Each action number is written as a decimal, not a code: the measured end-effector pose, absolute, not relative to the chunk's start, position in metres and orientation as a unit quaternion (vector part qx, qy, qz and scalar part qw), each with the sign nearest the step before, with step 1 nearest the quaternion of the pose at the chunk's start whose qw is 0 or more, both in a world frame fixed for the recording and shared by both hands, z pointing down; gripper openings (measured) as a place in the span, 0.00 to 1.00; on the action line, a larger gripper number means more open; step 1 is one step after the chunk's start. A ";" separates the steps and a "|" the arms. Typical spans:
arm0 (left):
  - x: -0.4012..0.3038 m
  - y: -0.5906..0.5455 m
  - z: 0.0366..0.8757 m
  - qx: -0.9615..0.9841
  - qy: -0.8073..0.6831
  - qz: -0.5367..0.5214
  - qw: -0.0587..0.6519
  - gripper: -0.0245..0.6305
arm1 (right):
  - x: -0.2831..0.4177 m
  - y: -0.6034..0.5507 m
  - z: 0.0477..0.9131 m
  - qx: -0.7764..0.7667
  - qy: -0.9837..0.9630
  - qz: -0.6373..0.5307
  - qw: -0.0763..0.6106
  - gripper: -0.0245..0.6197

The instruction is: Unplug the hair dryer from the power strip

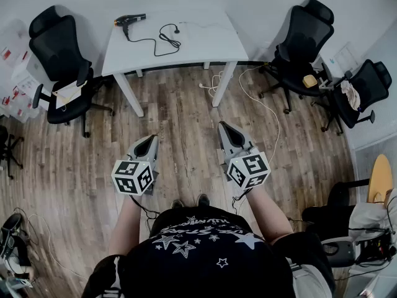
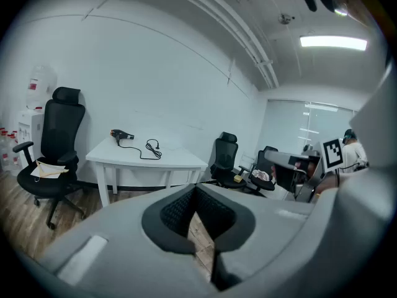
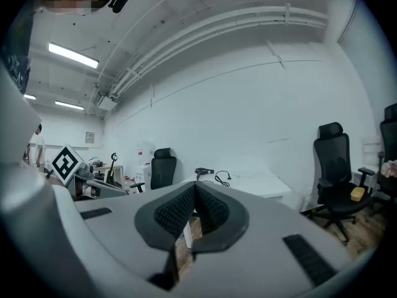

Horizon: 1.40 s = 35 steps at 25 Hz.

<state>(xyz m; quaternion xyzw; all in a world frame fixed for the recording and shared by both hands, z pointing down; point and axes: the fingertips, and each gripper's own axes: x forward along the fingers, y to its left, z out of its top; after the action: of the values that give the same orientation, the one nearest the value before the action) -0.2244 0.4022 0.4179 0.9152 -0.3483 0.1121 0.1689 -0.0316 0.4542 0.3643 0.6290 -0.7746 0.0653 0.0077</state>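
A: Left tongs (image 1: 151,139) and right tongs (image 1: 225,129) are closest, both out over the wood floor (image 1: 180,123), well short of the bench (image 1: 205,42). Jaws are together on each, with nothing between them.
B: Agreed, both gripper views show the pads meeting, empty. Where's the dryer?
A: hair dryer (image 1: 128,21) lies on its side at the bench's far left corner. Its black cord (image 1: 149,40) trails right into a loose coil, with the plug (image 1: 177,29) at the end, near mid-top.
B: Power strip?
A: Can't pick one out on the bench. The plug looks to be lying on the top; too small to tell if it's seated in anything. White cables (image 1: 214,82) lie on the floor by the right bench leg. They may lead to a strip, can't tell.
B: Handling?
A: My guess: the dryer is rigid plastic, fairly light, and will slide on the smooth top. The cord is limp, so no good to pull on. Take the plug by its stiff body, tongs across the sides, and pull straight out. The other tongs pin the strip, which is likely light enough to lift with the plug.
B: Containers?
A: None on the bench. At far left there's a water dispenser (image 2: 38,85) with a bottle on top, fill level unreadable. The chair seats carry loose stuff: papers (image 1: 67,93) on the left chair (image 1: 62,48), a yellow item (image 1: 309,80) on the right chair (image 1: 304,36).
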 end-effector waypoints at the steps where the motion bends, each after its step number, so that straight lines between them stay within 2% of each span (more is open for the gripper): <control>1: -0.224 0.403 0.417 0.916 -0.348 0.111 0.169 0.05 | -0.032 0.455 0.368 0.630 -0.773 0.071 0.010 0.05; 17: -0.236 0.420 0.416 0.922 -0.328 0.111 0.175 0.05 | -0.063 0.472 0.382 0.637 -0.764 0.097 0.019 0.05; 28: -0.279 0.432 0.451 0.915 -0.323 0.130 0.201 0.05 | -0.125 0.473 0.389 0.609 -0.789 0.061 0.052 0.05; 35: -0.276 0.420 0.453 0.917 -0.319 0.136 0.197 0.05 | -0.111 0.461 0.399 0.616 -0.782 0.085 0.040 0.05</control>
<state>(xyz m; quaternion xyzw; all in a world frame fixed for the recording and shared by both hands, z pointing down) -0.2758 0.4201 0.4527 0.9171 -0.3190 0.1356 0.1968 -0.1113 0.4608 0.3992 0.6162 -0.7819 0.0852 0.0404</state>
